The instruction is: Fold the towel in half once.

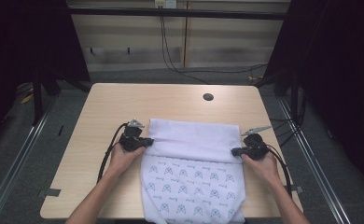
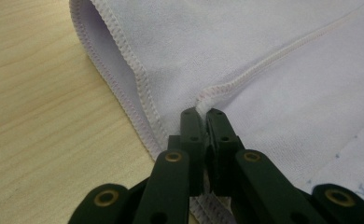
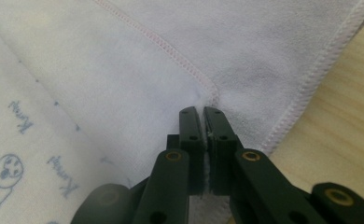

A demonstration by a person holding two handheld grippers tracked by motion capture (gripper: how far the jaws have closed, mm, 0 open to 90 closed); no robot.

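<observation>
Forearms come in from the near edge of the table (image 1: 101, 100), and between them I see the printed part of a white towel (image 1: 192, 161) hanging over that edge. My left gripper (image 1: 145, 142) is clamped tight on the towel's left side where its plain upper layer is folded back; my right gripper (image 1: 236, 151) pinches the matching corner on the right, jaws nearly touching through the cloth. Past both, the folded band lies flat across the middle. Farther off there is a round hole (image 1: 208, 97) in the tabletop, then cables (image 1: 171, 56) by the wall
</observation>
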